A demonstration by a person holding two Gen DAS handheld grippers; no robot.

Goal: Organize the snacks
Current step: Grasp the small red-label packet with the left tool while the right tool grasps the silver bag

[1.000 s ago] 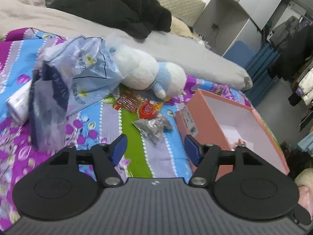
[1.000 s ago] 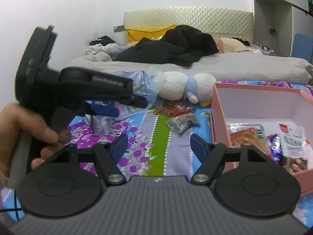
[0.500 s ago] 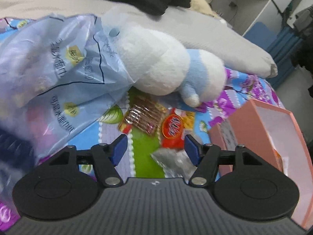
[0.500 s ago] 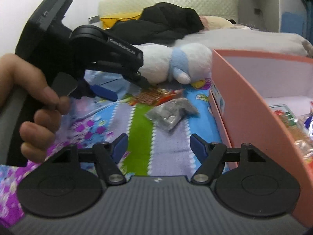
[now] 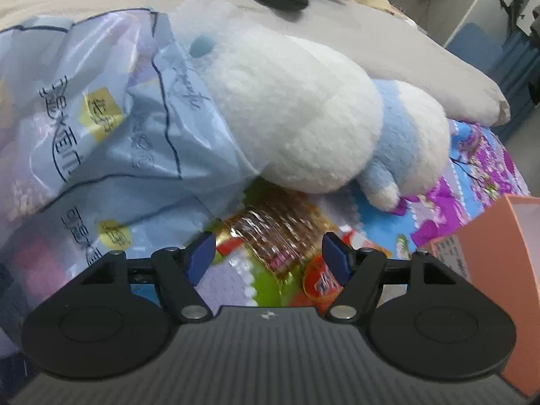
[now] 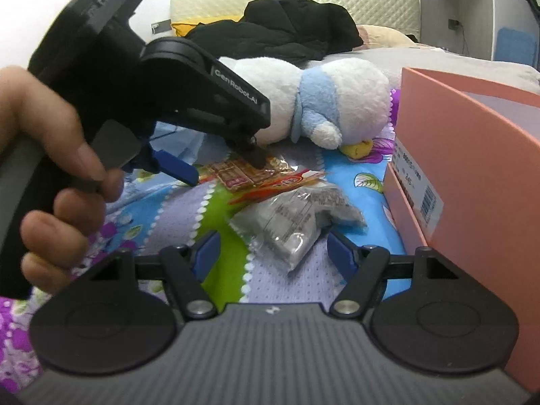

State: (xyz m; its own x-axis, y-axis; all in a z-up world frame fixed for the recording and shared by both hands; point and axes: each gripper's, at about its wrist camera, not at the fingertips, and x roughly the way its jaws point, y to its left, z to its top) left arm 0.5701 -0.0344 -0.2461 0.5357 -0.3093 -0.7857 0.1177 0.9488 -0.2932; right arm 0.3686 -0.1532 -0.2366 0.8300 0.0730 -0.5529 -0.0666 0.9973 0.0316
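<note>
Floral bedspread [image 6: 189,212]: snack packets [image 6: 297,222], plush toy [image 5: 303,125], pink box [image 6: 472,155] (open).

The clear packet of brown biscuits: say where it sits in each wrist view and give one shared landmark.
Left wrist: the biscuit packet lies at centre, just beyond the open left gripper.
Right wrist: biscuit packet at centre left, under the left gripper's tip.
Shared landmark: the white and blue plush toy, just behind it.

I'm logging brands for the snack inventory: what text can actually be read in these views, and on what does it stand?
"GenRobot.AI": on the side of the left gripper.
Dark lettering and yellow patches with characters on the blue plastic bag: too distorted to read.
White barcode label on the pink box: too small.
Red snack packet: blurred.
</note>
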